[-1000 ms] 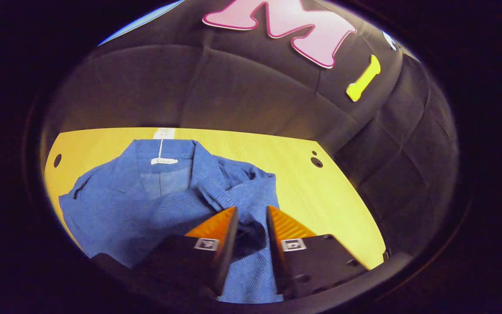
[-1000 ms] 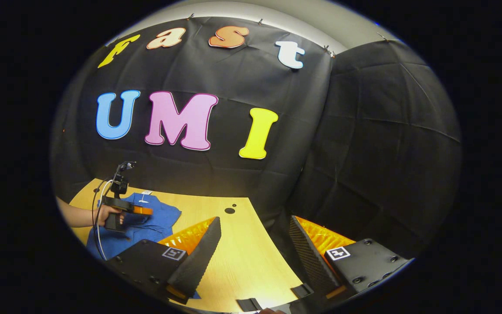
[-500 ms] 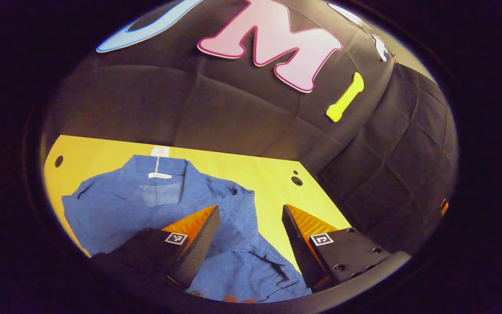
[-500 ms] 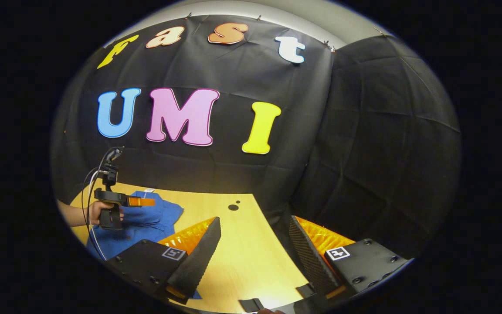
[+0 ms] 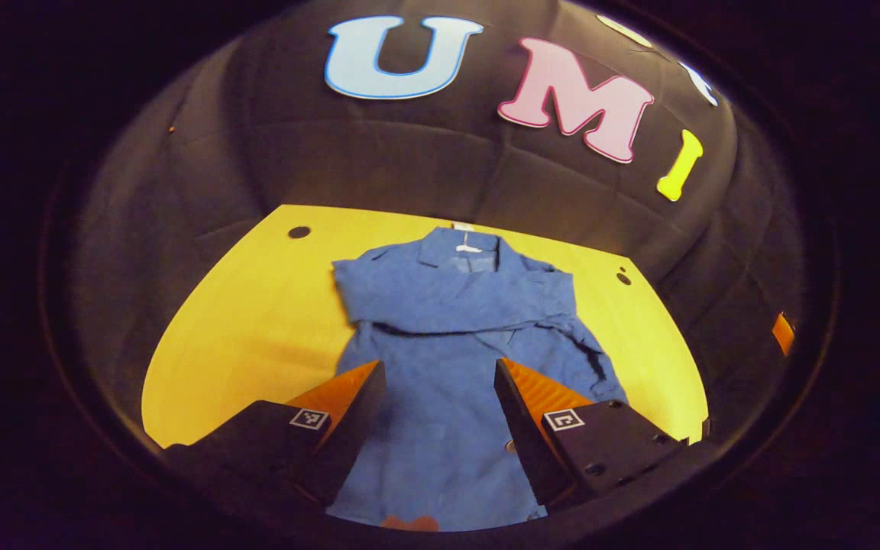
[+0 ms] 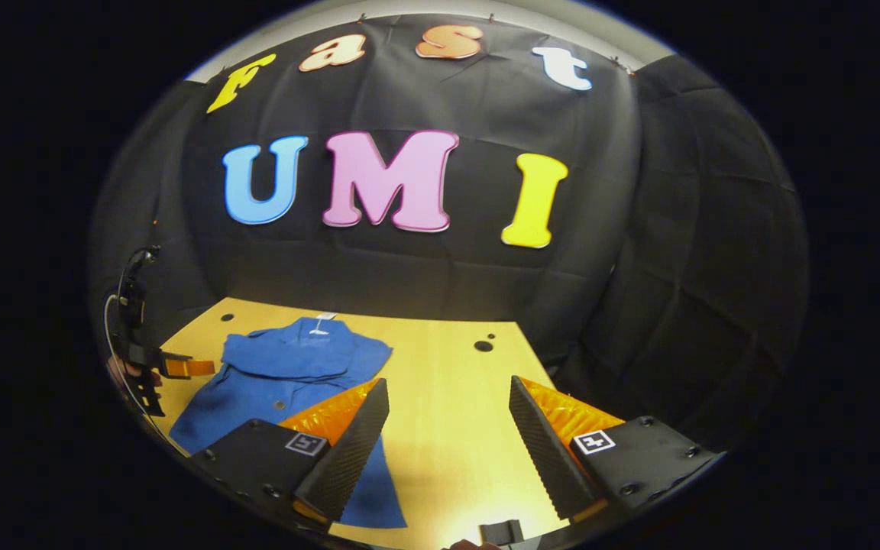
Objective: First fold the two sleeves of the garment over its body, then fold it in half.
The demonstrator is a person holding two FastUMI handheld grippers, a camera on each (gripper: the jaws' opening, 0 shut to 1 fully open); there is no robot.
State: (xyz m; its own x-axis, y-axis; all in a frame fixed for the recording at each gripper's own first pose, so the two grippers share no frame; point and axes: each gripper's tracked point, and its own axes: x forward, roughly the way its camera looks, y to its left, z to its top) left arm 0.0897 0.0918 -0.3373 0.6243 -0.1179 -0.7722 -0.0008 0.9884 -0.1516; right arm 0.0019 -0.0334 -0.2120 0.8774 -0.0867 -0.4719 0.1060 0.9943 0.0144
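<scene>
With both sleeves lying across the garment (image 5: 440,367), its long axis is running from the left claw (image 5: 440,416) toward the worktop's (image 5: 257,321) far edge; both claws, including the right claw (image 6: 448,435), are gaping empty.

A blue collared garment (image 5: 448,359) lies flat on the yellow counter (image 5: 257,305), collar toward the wall, both sleeves (image 5: 440,294) folded across its chest.

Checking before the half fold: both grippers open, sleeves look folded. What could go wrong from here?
1. The folded sleeves lie loose across the blue shirt; lifting the hem may slide them off.
2. The shirt's right edge is rumpled, so the fold may come out uneven.
3. The near hem lies by the table edge and might slip over.
</scene>
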